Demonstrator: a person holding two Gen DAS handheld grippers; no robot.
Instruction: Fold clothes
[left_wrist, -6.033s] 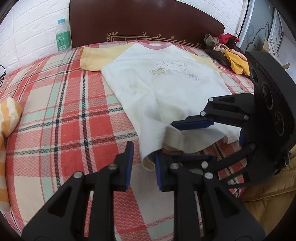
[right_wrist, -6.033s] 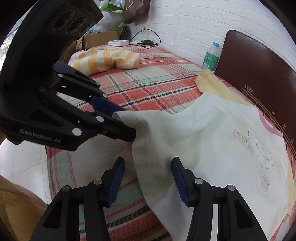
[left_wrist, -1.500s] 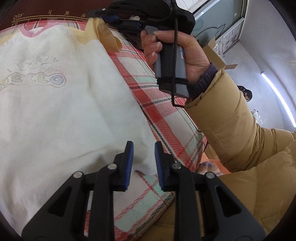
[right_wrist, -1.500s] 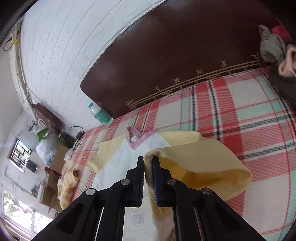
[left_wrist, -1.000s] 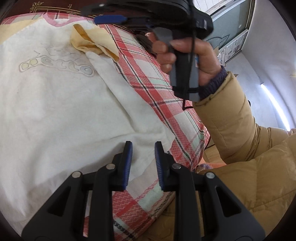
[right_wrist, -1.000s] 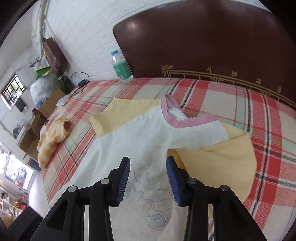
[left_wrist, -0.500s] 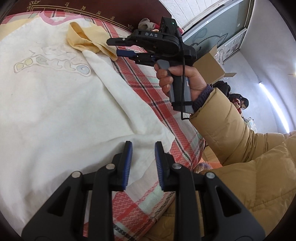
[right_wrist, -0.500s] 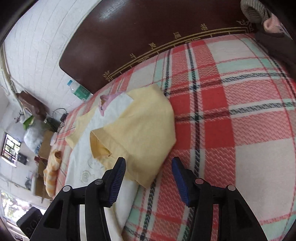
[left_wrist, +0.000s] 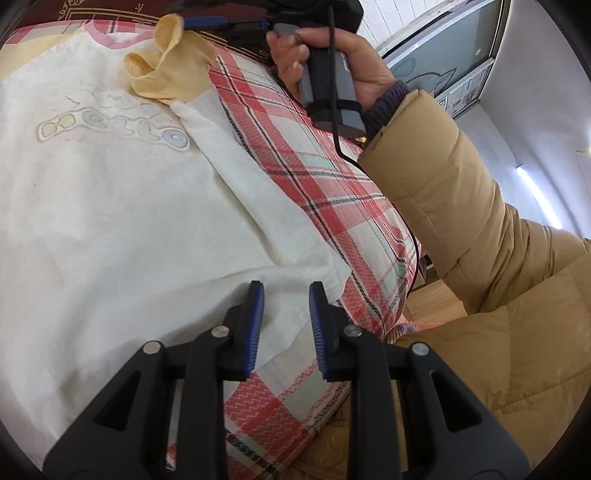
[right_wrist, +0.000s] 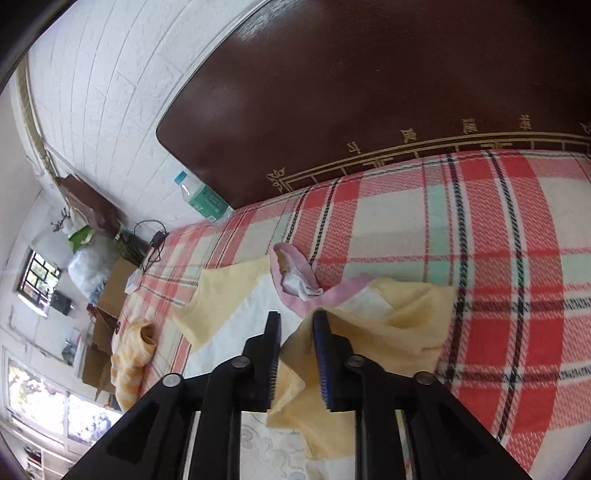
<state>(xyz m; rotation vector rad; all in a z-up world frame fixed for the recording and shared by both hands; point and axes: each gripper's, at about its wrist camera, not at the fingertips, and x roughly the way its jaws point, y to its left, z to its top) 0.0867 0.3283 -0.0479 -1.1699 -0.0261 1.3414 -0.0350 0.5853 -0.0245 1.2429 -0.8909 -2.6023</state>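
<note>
A white T-shirt (left_wrist: 110, 206) with yellow sleeves and a pink collar (right_wrist: 291, 280) lies face up on the plaid bed. My left gripper (left_wrist: 286, 295) is open just above the shirt's bottom right corner, holding nothing. My right gripper (right_wrist: 297, 321) is partly closed around the yellow right sleeve (right_wrist: 388, 325), whose cloth sits between the fingers and is lifted and folded over the chest. In the left wrist view the right gripper (left_wrist: 221, 23) holds that sleeve (left_wrist: 166, 74) up near the headboard.
The dark wooden headboard (right_wrist: 369, 92) stands behind the bed. A water bottle (right_wrist: 201, 199) sits at the bed's far corner. A striped orange garment (right_wrist: 135, 350) lies on the bed's left side. The bed edge (left_wrist: 369, 295) runs beside my tan jacket sleeve (left_wrist: 461, 221).
My right gripper was open beside the folded sleeve and has now closed on it and raised it. My left gripper stays open over the hem corner.
</note>
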